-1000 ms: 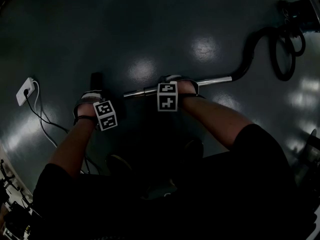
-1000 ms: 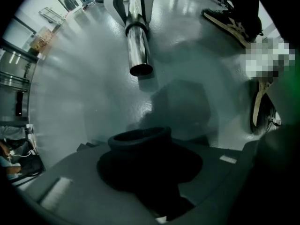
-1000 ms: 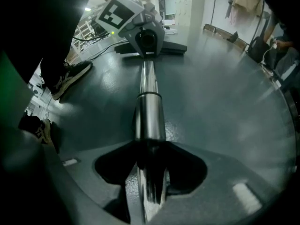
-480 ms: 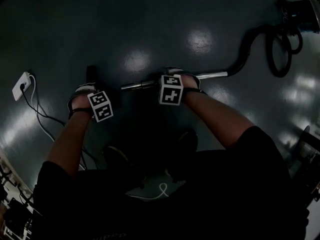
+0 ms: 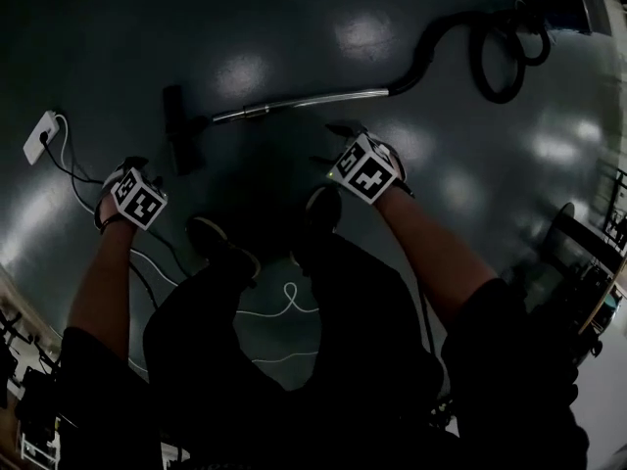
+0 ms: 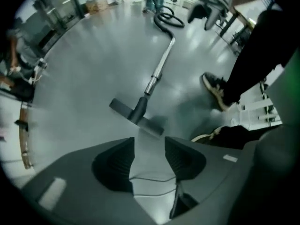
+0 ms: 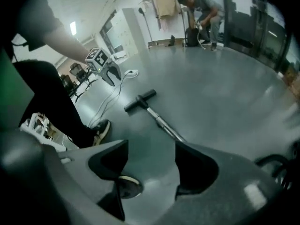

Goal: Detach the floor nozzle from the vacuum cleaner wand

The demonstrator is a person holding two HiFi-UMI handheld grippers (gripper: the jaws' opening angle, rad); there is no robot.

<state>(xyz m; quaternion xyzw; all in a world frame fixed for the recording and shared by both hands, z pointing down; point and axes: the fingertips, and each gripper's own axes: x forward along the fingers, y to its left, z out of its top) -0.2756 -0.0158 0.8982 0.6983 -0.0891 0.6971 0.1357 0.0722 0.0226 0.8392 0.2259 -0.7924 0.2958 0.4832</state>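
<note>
Black floor nozzle (image 5: 177, 130) lies flat, joined to the silver wand (image 5: 313, 99).

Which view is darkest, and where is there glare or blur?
Head view is darkest, with pale glare patches on the floor; left gripper view is bright, its fingers soft and the corners vignetted; right gripper view is bright, the nozzle fairly sharp.

glossy grey floor (image 5: 294, 27), shiny metal wand (image 5: 313, 99), matt black plastic nozzle (image 5: 177, 130)
</note>
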